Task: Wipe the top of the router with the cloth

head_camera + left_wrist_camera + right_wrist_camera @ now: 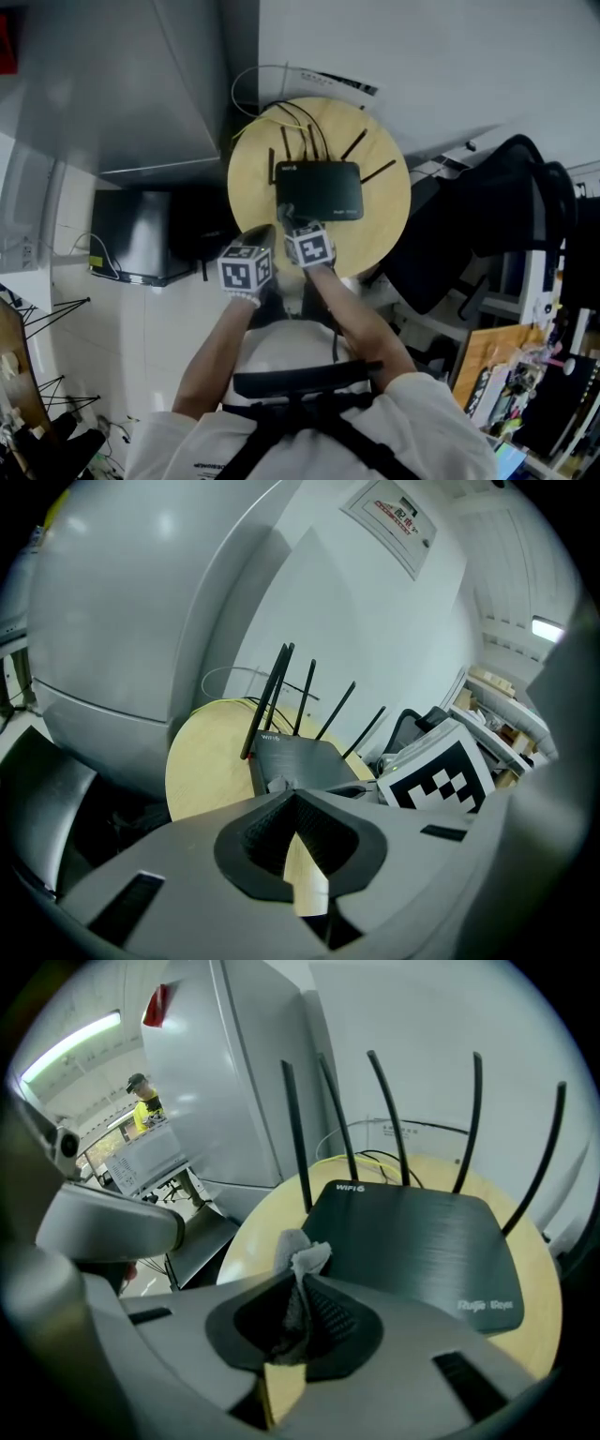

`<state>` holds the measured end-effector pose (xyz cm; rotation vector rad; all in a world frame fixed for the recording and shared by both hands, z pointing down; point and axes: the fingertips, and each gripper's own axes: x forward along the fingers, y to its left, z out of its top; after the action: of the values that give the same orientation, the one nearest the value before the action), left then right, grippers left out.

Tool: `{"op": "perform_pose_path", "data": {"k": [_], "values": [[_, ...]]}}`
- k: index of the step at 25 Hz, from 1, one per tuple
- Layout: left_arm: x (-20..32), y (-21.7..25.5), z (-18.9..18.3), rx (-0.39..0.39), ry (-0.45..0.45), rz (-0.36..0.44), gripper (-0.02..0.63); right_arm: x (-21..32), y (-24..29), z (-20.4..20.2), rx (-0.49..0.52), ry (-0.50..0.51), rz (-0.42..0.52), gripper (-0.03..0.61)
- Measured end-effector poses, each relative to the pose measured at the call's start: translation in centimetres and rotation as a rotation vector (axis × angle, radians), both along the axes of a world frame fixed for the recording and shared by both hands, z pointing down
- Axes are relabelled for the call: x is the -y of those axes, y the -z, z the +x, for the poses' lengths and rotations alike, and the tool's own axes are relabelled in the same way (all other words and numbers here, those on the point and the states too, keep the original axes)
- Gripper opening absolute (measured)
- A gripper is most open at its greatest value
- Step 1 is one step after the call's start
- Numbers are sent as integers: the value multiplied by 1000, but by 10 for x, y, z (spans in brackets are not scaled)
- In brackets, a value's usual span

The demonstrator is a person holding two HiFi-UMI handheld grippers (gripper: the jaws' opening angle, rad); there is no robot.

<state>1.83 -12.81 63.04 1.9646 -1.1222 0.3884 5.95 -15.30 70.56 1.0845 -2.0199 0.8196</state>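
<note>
A black router (319,188) with several upright antennas lies on a round wooden table (380,234). My right gripper (292,223) sits at the router's near left corner, shut on a small grey-white cloth (302,1258) that sticks up out of its tips, just short of the router (422,1246). My left gripper (262,236) hovers beside it to the left over the table's front edge. In the left gripper view the left gripper (289,797) has its jaws shut with nothing between them, and the router (298,758) lies just ahead.
Yellow and black cables (291,117) trail off the table's back toward the white wall. A grey cabinet (122,84) stands at left with a black box (141,234) on the floor beside it. A black office chair (469,234) crowds the table's right side.
</note>
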Motion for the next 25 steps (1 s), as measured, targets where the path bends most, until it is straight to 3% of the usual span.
{"op": "perform_pose_path", "data": {"k": [5, 9, 20, 25], "values": [[1, 4, -5, 17, 48, 3, -11, -2, -3, -11, 15, 62, -19, 38], [3, 5, 1, 24, 58, -3, -11, 4, 7, 7, 39, 51, -10, 38], [14, 11, 68, 38, -20, 3, -11, 40, 33, 210, 101, -258, 79, 38], [19, 10, 92, 65, -46, -4, -11, 56, 14, 252, 146, -296, 22, 40]]}}
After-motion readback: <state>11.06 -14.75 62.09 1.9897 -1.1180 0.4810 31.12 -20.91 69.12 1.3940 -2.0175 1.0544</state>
